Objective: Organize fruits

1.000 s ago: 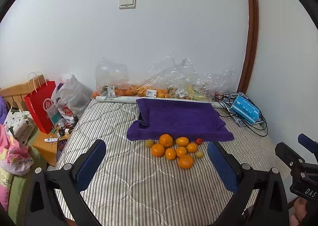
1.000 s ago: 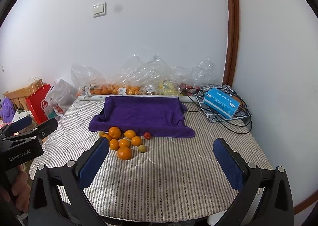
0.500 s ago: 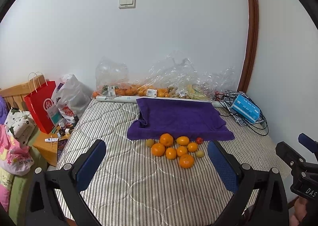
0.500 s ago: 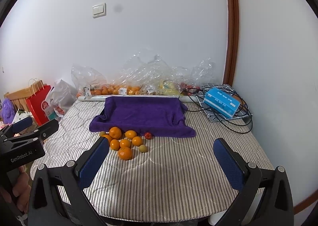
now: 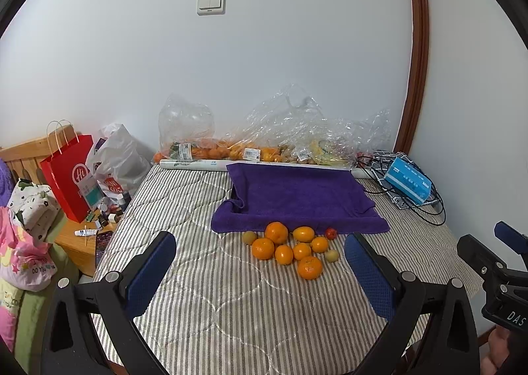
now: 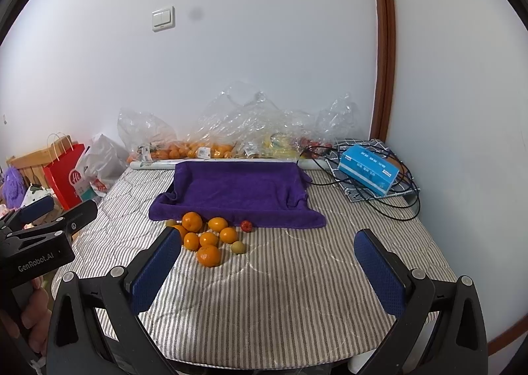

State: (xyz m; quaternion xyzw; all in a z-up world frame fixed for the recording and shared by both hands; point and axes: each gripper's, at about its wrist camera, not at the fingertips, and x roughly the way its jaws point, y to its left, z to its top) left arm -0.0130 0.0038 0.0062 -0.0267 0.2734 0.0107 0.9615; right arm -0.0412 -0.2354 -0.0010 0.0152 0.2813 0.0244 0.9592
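A cluster of several oranges (image 5: 286,248) lies on the striped table cover just in front of a purple towel (image 5: 297,197), with two small green-yellow fruits (image 5: 331,255) and a small red fruit (image 5: 331,233) among them. The cluster (image 6: 206,239) and towel (image 6: 237,190) also show in the right wrist view. My left gripper (image 5: 260,272) is open and empty, well short of the fruit. My right gripper (image 6: 267,269) is open and empty, to the right of the cluster.
Clear plastic bags of fruit (image 5: 264,144) line the wall behind the towel. A blue box on cables (image 6: 369,170) sits at the back right. A red paper bag (image 5: 67,173) and clutter stand off the table's left edge.
Both grippers have drifted very slightly toward the table; the fruit looks a touch nearer. Nothing on the table has moved.
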